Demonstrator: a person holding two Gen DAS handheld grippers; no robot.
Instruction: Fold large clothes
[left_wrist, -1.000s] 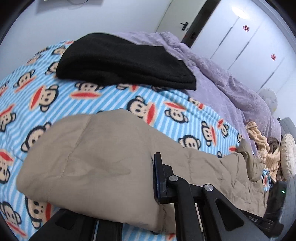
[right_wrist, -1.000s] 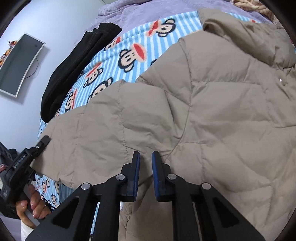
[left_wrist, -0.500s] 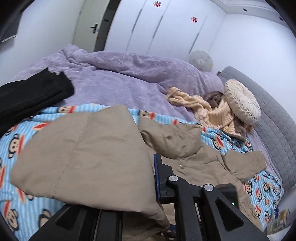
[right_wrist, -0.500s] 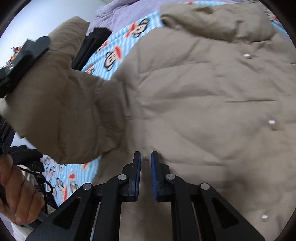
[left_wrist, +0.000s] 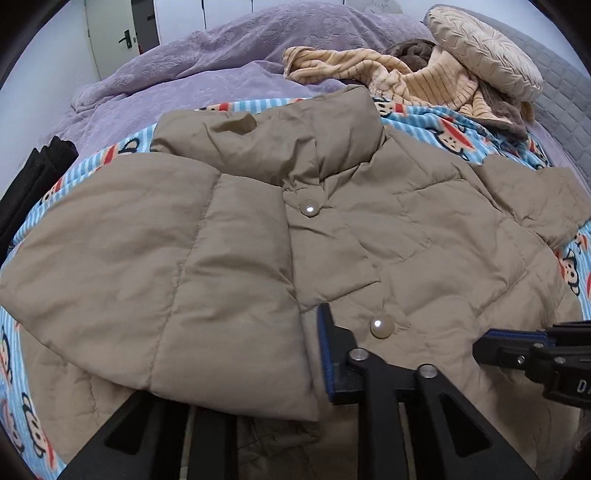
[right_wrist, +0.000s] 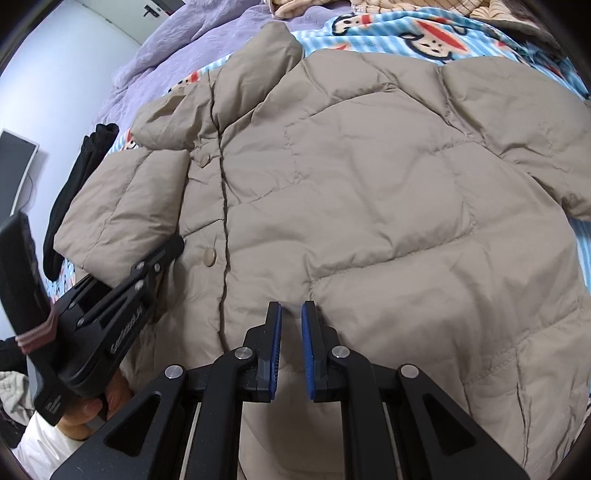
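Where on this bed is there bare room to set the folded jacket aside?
Free: purple blanket beyond the collar, between the black clothes and striped garment. The monkey sheet shows only strips around the jacket. The headboard end is crowded by a cushion.

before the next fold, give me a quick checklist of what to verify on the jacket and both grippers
1. Left sleeve folded across the jacket front: ok.
2. Left gripper let go of the sleeve: cannot tell, one of its fingers is hidden under the cuff.
3. Right gripper free: ok, fingers slightly apart, nothing between them.
4. Right sleeve folded in: not ok, it lies out to the side.
5. Collar flat: not ok, bunched.
6. Jacket buttoned shut: ok for the two buttons seen.
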